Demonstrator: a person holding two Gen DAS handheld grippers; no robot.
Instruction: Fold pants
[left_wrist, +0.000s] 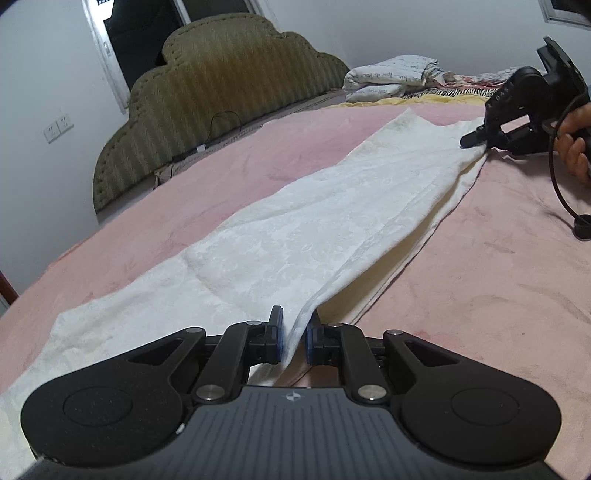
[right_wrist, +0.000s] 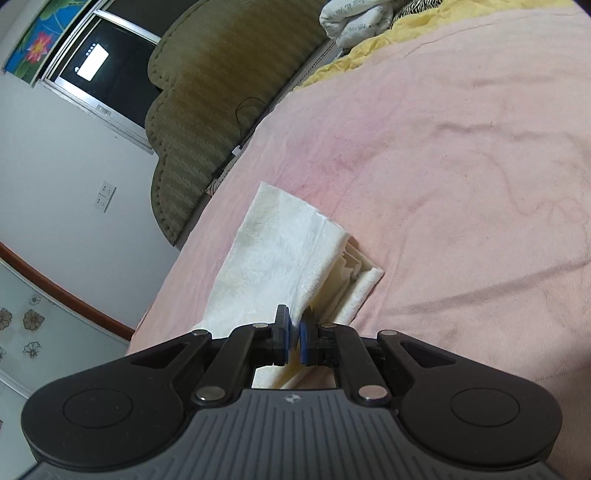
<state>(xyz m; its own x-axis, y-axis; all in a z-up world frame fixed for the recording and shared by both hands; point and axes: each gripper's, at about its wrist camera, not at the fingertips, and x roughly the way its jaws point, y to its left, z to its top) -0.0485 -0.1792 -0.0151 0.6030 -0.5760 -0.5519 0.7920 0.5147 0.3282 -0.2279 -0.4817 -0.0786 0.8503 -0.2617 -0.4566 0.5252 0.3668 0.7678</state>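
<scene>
White pants (left_wrist: 288, 236) lie stretched lengthwise on a pink bed cover (left_wrist: 498, 280), one leg laid over the other. My left gripper (left_wrist: 294, 338) is shut on a lifted edge of the pants at the near end. My right gripper (left_wrist: 476, 138) pinches the far end of the pants, held by a hand. In the right wrist view, my right gripper (right_wrist: 294, 336) is shut on the top layer of the pants (right_wrist: 280, 258), raising it slightly off the lower layer near the hem.
A padded olive headboard (left_wrist: 207, 92) stands along the bed's left side with a thin cable by it. Folded white bedding (left_wrist: 391, 75), a yellow blanket (right_wrist: 388, 40) and zebra-print cloth lie at the far end. A black cable (left_wrist: 565, 199) trails from the right gripper.
</scene>
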